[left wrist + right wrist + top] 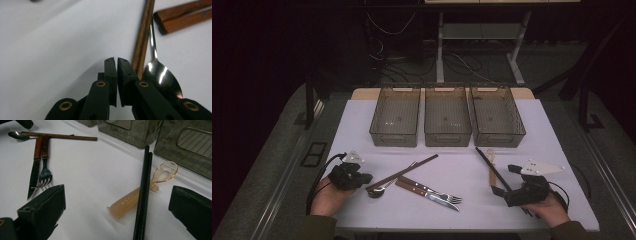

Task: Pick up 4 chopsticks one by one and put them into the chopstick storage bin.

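Observation:
My left gripper (368, 178) (117, 60) rests low over the white table at the front left. Its jaws are shut to a hairline slit with nothing in them. Just to its right lie brown chopsticks (404, 171) (142, 40) and a metal spoon (377, 191) (161, 75). My right gripper (506, 180) (117, 192) stands wide open at the front right. Black chopsticks (492, 167) (143, 195) and an amber plastic spoon (490, 156) (130, 201) lie on the table in the gap between its jaws, untouched.
A wooden-handled knife (434, 196) (33, 170) and fork (437, 192) (45, 172) lie side by side in the middle front. Three grey see-through bins (393, 139) (447, 139) (499, 139) stand in a row at the back of the table (362, 120).

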A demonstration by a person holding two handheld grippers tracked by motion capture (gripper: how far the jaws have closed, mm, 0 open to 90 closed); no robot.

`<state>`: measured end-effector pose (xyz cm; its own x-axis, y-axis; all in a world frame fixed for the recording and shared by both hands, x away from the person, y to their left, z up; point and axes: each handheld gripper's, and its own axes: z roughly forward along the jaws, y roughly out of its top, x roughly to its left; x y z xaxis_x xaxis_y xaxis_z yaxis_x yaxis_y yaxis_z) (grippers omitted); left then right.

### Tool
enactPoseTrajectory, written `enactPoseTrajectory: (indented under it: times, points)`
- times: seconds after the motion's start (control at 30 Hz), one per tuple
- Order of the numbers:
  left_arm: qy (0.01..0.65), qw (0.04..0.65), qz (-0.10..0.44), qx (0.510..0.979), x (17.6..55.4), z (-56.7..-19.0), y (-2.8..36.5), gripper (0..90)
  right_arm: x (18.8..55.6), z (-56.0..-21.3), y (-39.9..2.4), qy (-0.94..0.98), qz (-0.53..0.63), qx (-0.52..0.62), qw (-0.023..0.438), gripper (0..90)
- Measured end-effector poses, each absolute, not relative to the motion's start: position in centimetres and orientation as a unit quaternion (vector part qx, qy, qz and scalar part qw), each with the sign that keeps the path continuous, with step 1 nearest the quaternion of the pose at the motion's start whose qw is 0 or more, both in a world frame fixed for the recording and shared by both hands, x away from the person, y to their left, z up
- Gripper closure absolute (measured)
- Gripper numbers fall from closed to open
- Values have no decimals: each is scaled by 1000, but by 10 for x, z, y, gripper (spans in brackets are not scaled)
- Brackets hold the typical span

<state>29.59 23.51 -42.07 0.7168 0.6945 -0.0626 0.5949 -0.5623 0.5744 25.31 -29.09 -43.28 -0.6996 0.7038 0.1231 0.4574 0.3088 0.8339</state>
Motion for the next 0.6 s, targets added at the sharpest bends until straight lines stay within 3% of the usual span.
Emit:
enactPoseTrajectory:
  times: [0.27,0.6]
  points:
    - [349,337,83,870,299,-414,228,692,253,-433,-290,799,461,363,130,10]
    - [313,392,77,862,311,-409,205,637,253,-433,-290,800,459,365,129,10]
